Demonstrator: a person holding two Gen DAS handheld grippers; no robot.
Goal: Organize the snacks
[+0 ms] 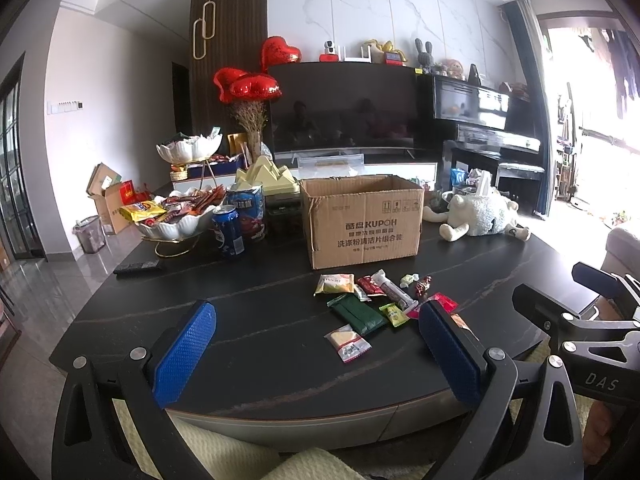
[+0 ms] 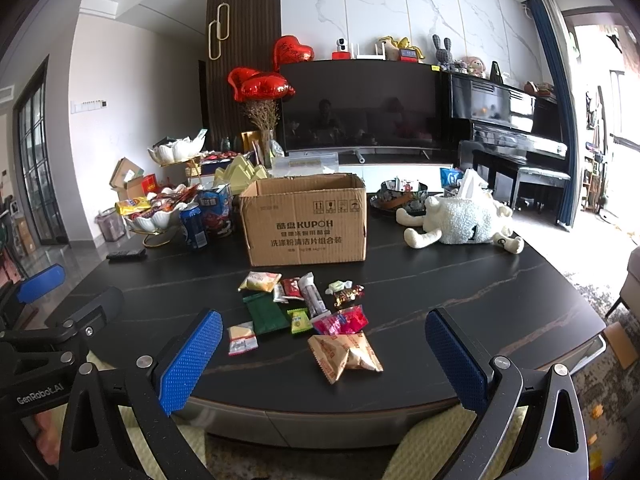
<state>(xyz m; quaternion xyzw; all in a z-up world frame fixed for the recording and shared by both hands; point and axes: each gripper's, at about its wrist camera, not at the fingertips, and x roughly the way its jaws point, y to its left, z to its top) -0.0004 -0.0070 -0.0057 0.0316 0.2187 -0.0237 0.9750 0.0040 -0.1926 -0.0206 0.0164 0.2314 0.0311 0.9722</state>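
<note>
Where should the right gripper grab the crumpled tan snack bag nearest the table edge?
Take the tan snack bag across its puffed right half, coming from above with the right gripper. That part stands up off the black table; the left corner lies flat, probably harder to pinch.

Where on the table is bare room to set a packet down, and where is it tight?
Free: the dark table right of the snack pile, below the plush sheep; and the stretch left of the pile, below the remote. Crowded: around the snack bowl and blue can, left of the cardboard box.
</note>
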